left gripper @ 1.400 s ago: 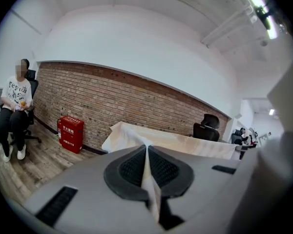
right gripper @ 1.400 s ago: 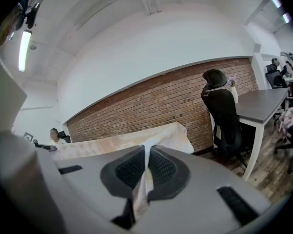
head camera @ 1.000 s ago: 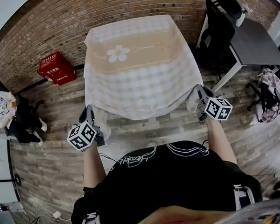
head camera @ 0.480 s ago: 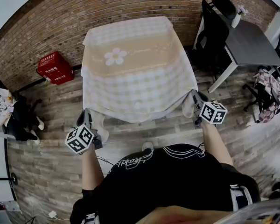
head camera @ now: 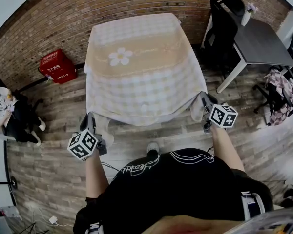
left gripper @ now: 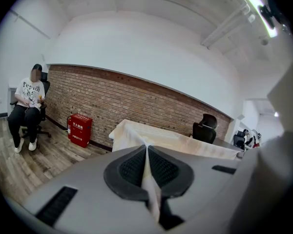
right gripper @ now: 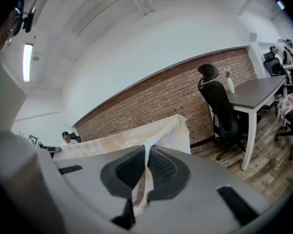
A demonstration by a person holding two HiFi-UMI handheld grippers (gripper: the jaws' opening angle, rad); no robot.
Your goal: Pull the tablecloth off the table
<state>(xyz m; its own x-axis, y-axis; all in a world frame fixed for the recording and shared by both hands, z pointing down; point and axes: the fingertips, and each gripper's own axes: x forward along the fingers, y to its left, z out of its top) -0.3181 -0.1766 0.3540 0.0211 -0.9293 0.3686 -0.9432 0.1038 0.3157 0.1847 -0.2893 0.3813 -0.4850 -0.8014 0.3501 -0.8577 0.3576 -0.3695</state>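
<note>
Left gripper (head camera: 91, 122) and right gripper (head camera: 204, 101) each clamp a near corner of the tablecloth (head camera: 141, 77), which lies straight ahead of both; pull likely runs straight back.

Even, bright indoor light (a ceiling strip lamp (right gripper: 28, 61) glares), heavy fisheye bending at edges, shadows seemingly soft.

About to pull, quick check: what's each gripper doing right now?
Left gripper: shut on a corner of the checked beige fabric tablecloth.
Right gripper: shut on its other near corner.
</note>
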